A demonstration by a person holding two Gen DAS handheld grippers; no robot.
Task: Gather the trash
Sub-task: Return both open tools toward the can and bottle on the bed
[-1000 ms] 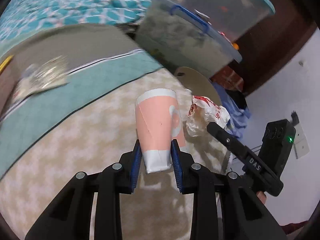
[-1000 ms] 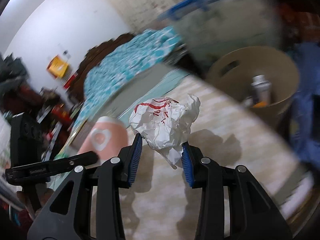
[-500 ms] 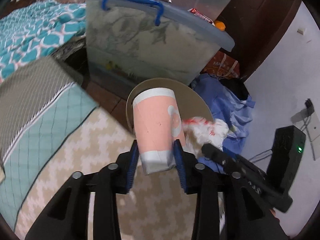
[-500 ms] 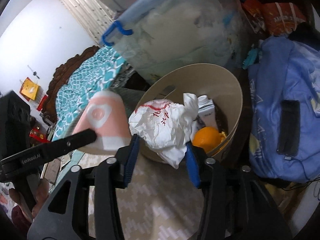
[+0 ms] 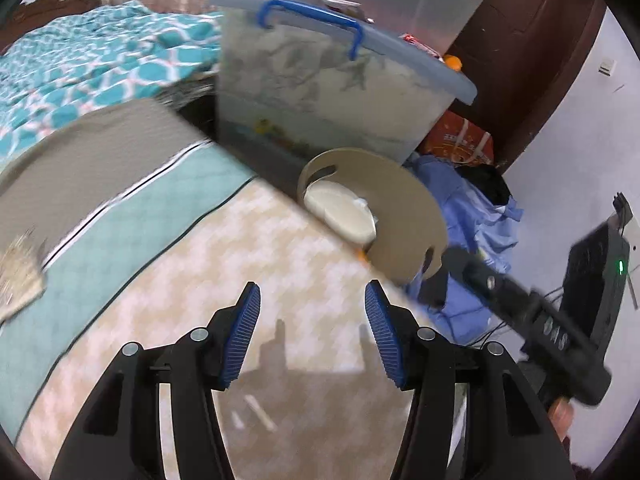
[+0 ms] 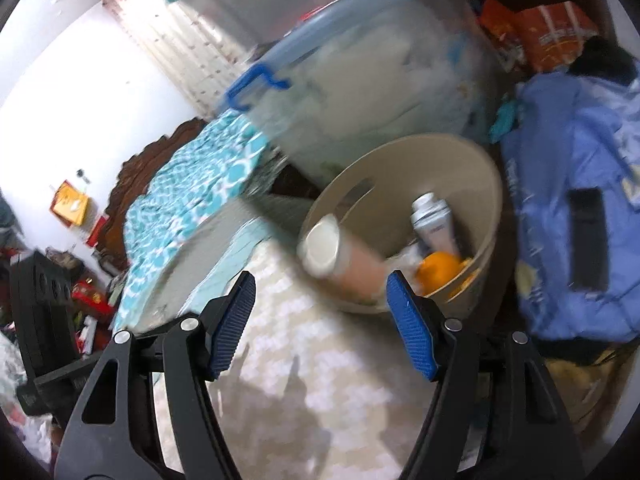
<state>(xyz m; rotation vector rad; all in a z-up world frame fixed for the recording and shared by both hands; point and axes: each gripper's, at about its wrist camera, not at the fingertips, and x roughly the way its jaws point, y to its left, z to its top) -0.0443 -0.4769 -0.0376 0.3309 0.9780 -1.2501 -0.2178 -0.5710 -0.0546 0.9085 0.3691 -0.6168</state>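
A tan round bin stands past the edge of the beige patterned surface. A pink paper cup lies tilted inside it, white mouth toward me, beside a grey bottle and an orange. The crumpled white wrapper is not clearly visible among them. My left gripper is open, its jaws still opening with nothing between them. My right gripper is the same, jaws opening and empty, just short of the bin. The right gripper also shows in the left wrist view.
A large clear storage box with a blue handle stands behind the bin. A blue bag lies to its right. A teal patterned bed cover and a teal and grey mat lie left. A silvery foil scrap rests on the mat.
Both grippers let go: the pink cup left the left jaws and the crumpled wrapper left the right jaws, and the cup now lies in the bin. Both grippers drew back from it.
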